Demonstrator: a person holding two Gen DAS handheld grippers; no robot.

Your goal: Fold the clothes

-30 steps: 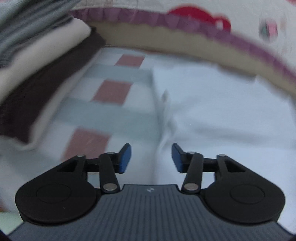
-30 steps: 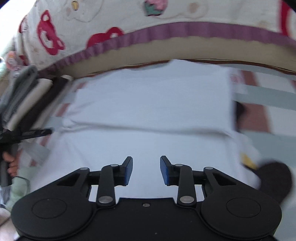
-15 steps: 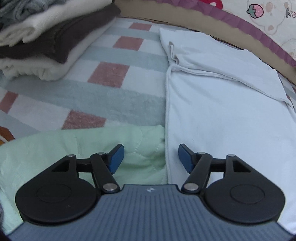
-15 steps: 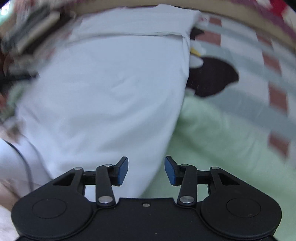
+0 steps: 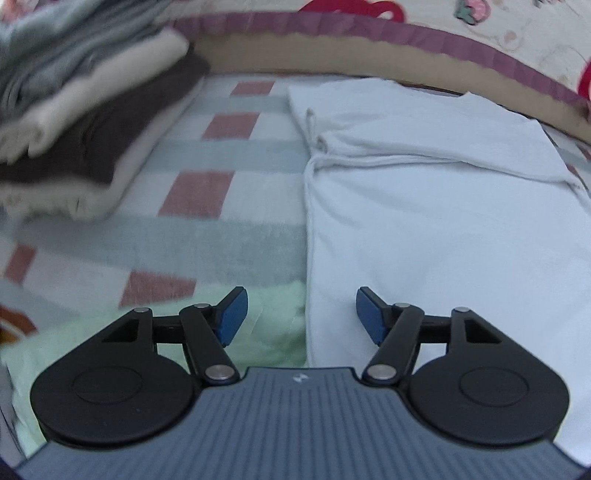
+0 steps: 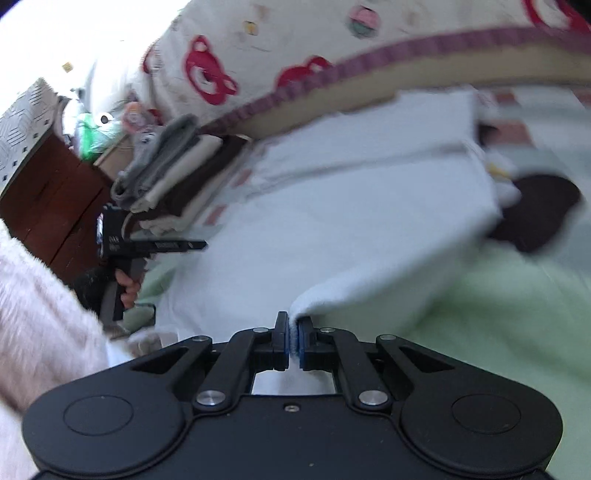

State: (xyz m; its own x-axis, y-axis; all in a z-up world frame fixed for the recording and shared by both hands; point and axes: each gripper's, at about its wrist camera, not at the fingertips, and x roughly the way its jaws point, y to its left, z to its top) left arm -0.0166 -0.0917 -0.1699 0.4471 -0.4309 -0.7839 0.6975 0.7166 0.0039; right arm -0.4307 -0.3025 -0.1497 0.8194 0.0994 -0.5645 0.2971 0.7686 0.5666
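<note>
A white garment (image 5: 424, 229) lies flat on the bed, its far end folded over. My left gripper (image 5: 301, 314) hovers open over the garment's near left edge, with nothing pinched between its blue pads. In the right wrist view the same white garment (image 6: 332, 229) has its near right corner lifted. My right gripper (image 6: 293, 332) is closing on that corner, and its pads press on the cloth. That view also shows the left gripper (image 6: 147, 245) at the garment's left side, held by a hand (image 6: 127, 290).
A stack of folded clothes (image 5: 85, 122) sits at the far left on a checked blanket (image 5: 221, 229). A pale green quilt (image 6: 498, 314) lies under the garment's near end. A purple-trimmed cushion edge (image 5: 369, 33) borders the far side. A fuzzy pink sleeve (image 6: 37, 314) fills the lower left.
My right gripper went from open beside the garment's right edge to shut on its near corner, which now lifts. The left gripper widened a little and shifted along the left edge.
</note>
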